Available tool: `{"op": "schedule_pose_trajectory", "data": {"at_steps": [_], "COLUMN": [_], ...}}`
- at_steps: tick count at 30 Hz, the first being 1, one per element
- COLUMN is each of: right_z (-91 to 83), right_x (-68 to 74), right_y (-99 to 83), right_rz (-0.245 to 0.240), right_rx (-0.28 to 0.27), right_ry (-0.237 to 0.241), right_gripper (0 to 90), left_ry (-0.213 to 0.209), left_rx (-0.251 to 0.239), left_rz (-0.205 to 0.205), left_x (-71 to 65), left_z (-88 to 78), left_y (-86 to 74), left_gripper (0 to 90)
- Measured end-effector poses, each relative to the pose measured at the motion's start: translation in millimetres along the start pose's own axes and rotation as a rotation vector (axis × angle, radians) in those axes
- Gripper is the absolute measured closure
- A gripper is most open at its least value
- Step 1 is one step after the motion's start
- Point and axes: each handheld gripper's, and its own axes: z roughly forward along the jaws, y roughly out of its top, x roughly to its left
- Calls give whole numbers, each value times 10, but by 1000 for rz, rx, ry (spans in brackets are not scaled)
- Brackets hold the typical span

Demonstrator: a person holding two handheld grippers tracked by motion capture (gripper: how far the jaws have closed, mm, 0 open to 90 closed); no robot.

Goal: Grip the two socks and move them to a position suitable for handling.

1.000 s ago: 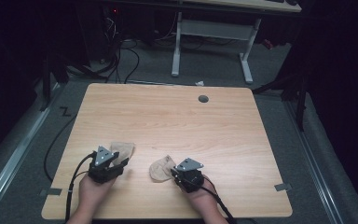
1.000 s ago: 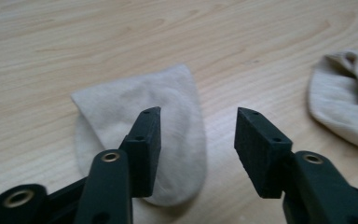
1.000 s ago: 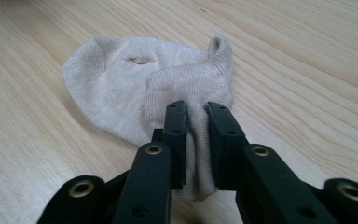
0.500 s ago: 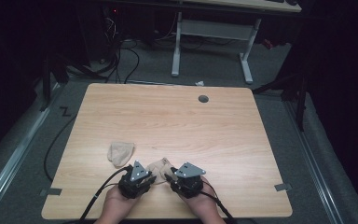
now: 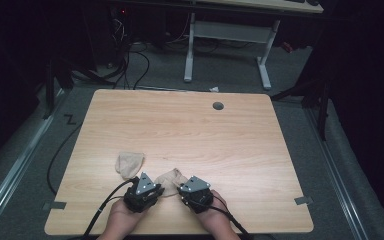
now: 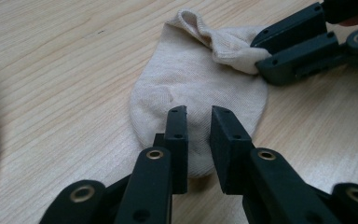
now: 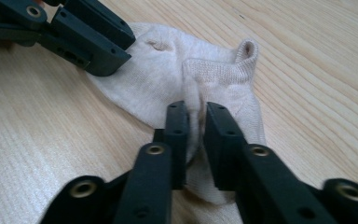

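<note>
Near the front edge of the wooden table (image 5: 190, 135), both of my grippers sit close together over one beige sock (image 5: 170, 176), which lies flat on the light, straight-grained top. From the high view, my left gripper (image 5: 147, 189) meets the sock from its left side and my right gripper (image 5: 186, 191) from its right, a hand behind each and a black cable trailing off toward me. Through the left gripper view, the jaws have just been closing and now stand narrow with the rounded end of the sock (image 6: 200, 88) between them; I cannot tell whether the pads truly bite the cloth. Through the right gripper view, the jaws have also just been closing, and they pinch a raised fold of the sock (image 7: 200, 88) just below its ribbed cuff and small pull loop. A second beige sock (image 5: 129, 163) lies just to the left of the first, apart from it. Farther back the tabletop has a round dark cable hole (image 5: 218, 106) near its far edge. Beyond the table the room is dim: grey carpet (image 5: 230, 75), a tangle of black cables (image 5: 125, 57) on the floor, and the white legs of another desk (image 5: 227, 37).
</note>
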Motion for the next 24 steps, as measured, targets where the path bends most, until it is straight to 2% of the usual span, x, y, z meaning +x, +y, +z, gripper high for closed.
{"op": "schedule_pose_trajectory", "data": {"at_steps": [3,6,7,8,9,10,13,15,16,17,19,20,21,23,24], "right_z": [-32,-106,-106,-151,-151,-201,-258,-274,-292,-292,-267,-267,-280,-300,-327], "right_x": [-34,-110,-110,-154,-154,-215,-298,-325,-379,-379,-442,-442,-462,-468,-462], "right_y": [16,33,33,38,38,29,-8,-26,-69,-69,-145,-145,-161,-149,-103], "right_rz": [24,81,81,88,88,104,131,135,160,160,187,187,200,203,198], "right_rx": [-24,-66,-66,-80,-80,-88,-93,-93,-90,-90,-57,-57,-62,-77,-107], "right_ry": [14,-5,-5,-29,-29,-49,-68,-71,-59,-59,-63,-63,-79,-79,-56], "right_gripper": [871,878,878,879,879,879,880,879,877,877,819,819,789,769,746], "left_ry": [-1,-2,-2,-1,-1,0,0,4,4,4,13,13,24,33,53], "left_rx": [4,3,3,4,4,2,5,5,9,9,5,5,-18,-35,-55], "left_rz": [-2,-8,-8,-10,-10,-14,-19,-28,-32,-32,-28,-28,-13,-7,0], "left_x": [25,62,62,82,82,104,125,150,167,167,165,165,148,139,146], "left_z": [-16,-43,-43,-62,-62,-79,-94,-108,-120,-120,-136,-136,-168,-184,-204], "left_y": [-9,-32,-32,-47,-47,-63,-71,-80,-85,-85,-80,-80,-58,-40,-7], "left_gripper": [768,768,768,767,767,766,761,760,760,759,746,741,741,740,737]}}
